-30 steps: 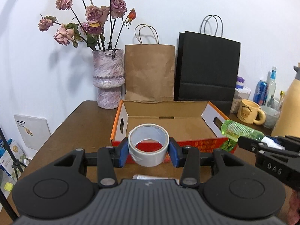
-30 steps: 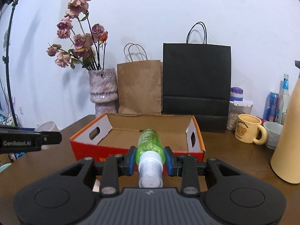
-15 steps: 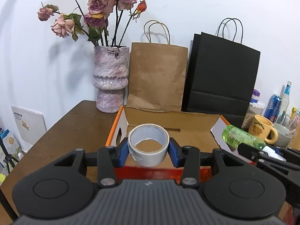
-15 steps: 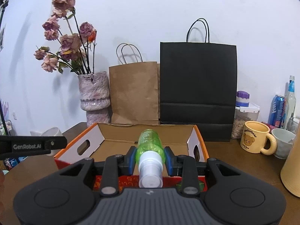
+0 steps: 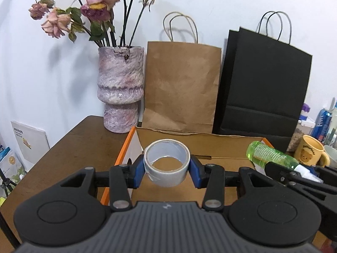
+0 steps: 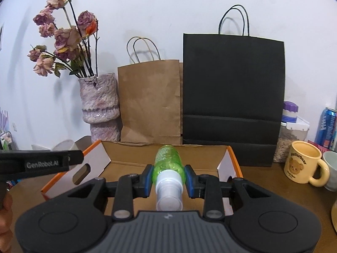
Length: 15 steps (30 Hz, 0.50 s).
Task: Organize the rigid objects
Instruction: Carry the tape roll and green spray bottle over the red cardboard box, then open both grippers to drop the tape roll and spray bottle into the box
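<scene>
My left gripper (image 5: 167,169) is shut on a grey roll of tape (image 5: 166,165), held over the left part of an open cardboard box (image 5: 212,142) with orange outer walls. My right gripper (image 6: 167,175) is shut on a green plastic bottle (image 6: 167,162) with a white cap pointing back at the camera, above the same box (image 6: 134,152). In the left wrist view the green bottle (image 5: 271,155) and the right gripper's black body show at the right edge. In the right wrist view the left gripper's black body (image 6: 40,163) crosses the left edge.
Behind the box stand a purple vase of dried roses (image 5: 121,88), a brown paper bag (image 5: 181,86) and a black paper bag (image 5: 265,84). A yellow bear mug (image 6: 303,164), a grey cup, a jar and a blue can (image 6: 325,126) sit at the right on the brown table (image 5: 69,147).
Both grippers have moved forward with their loads, from in front of the box's red front wall to above its inside. The vase and bags look larger and nearer.
</scene>
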Each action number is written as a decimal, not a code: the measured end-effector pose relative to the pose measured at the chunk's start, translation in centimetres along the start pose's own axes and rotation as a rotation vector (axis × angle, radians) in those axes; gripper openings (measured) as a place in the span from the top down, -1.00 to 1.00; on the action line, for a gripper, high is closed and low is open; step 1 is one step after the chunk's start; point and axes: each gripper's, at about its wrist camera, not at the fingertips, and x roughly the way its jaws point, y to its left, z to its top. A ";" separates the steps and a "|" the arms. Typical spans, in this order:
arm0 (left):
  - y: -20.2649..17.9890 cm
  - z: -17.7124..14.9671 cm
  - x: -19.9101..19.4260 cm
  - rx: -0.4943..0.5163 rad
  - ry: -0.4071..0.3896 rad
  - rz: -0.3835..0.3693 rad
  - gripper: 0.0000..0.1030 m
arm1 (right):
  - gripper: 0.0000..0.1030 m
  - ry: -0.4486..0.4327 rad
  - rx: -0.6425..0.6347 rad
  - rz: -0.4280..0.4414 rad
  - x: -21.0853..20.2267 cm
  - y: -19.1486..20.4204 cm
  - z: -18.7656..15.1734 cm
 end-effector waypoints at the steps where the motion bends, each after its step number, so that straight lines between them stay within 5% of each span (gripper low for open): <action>1: 0.1 0.1 0.6 0.001 0.007 0.003 0.13 | 0.41 0.004 -0.002 0.004 0.5 0.0 0.2; 15: 0.2 0.4 6.7 0.021 0.098 0.055 0.13 | 0.41 0.095 -0.022 0.025 6.7 -0.1 0.6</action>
